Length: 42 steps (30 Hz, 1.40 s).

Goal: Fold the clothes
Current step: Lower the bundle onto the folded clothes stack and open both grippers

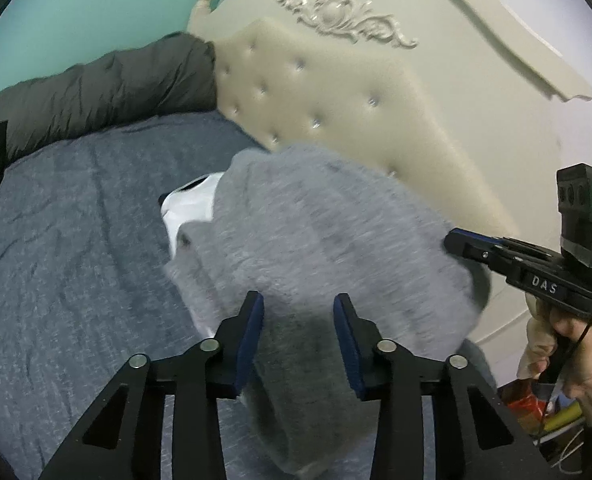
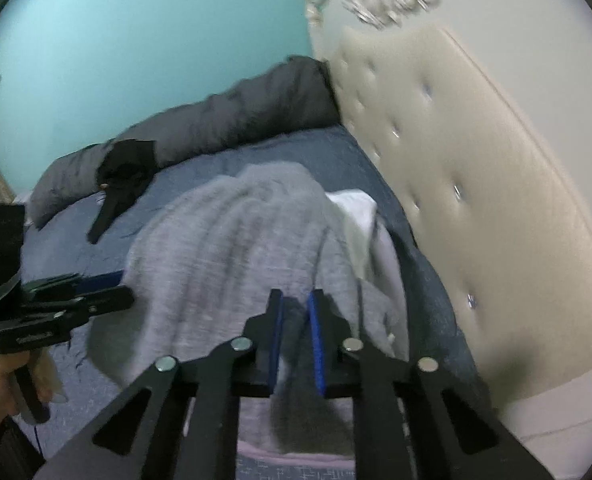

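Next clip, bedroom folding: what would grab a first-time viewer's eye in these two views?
A fuzzy grey sweater heaped mid-bed on the blue-grey bedspread, white fabric peeking from beneath its far edge. The left gripper hangs open over it; the right gripper, jaws narrower, has grey fabric between them, though actual contact is unclear. Behind stands a cream tufted headboard with a dark grey duvet bunched along the teal wall.

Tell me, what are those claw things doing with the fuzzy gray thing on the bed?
A person holds a claw in each hand and is folding a fuzzy gray sweater on the blue bed. The left claw is open, fabric between its fingers. The right claw has a fold between its fingers; whether it grips is unclear. Something white peeks out underneath.
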Each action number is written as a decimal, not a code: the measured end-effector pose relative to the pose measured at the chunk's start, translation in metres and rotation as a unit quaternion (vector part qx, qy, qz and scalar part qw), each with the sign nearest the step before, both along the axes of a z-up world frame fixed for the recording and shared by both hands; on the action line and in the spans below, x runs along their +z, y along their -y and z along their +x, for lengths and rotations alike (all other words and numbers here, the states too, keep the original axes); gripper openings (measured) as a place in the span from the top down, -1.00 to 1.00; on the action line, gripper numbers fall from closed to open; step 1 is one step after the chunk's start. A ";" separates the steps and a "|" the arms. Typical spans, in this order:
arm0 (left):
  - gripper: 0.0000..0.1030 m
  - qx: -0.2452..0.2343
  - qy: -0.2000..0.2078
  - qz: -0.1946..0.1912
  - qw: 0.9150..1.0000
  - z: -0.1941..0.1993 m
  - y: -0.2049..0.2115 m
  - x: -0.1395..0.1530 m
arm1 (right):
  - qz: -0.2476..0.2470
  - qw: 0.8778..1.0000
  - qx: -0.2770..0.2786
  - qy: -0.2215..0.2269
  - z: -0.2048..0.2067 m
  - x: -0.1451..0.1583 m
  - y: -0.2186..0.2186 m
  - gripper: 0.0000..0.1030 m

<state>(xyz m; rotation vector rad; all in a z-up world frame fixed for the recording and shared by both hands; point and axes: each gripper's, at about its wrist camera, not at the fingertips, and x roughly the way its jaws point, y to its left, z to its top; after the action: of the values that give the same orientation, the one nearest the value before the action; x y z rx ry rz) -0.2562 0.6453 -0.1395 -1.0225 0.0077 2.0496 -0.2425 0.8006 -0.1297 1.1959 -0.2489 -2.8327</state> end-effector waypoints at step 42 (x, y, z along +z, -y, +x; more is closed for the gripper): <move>0.30 -0.020 0.039 -0.072 0.996 -0.050 -0.044 -0.023 | -0.016 0.998 0.010 0.054 -0.068 -0.048 0.017 0.96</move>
<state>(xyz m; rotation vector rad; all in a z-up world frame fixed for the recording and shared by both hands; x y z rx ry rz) -0.3062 0.6891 -0.1624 -1.1821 0.1351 1.9940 -0.3104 0.7836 -0.1776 1.3377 -0.2847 -2.7407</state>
